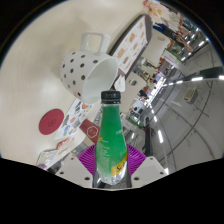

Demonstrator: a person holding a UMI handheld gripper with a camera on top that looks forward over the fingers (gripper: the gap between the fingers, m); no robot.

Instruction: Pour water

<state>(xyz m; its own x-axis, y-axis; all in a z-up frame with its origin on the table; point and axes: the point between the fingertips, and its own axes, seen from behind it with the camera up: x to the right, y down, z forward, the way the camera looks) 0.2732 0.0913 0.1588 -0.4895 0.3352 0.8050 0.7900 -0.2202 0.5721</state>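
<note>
The tool [112,168] grips a green bottle [111,140] between its purple pads, the cap still on, held tilted just near of the white dotted mug [88,70] on the bench [40,60], so grasping looks done and pouring remains

Glossy green plastic bottle [112,140] with black plastic cap [111,96]; glazed, spotted white ceramic mug [88,70]; smooth white worktop [35,95].
</note>
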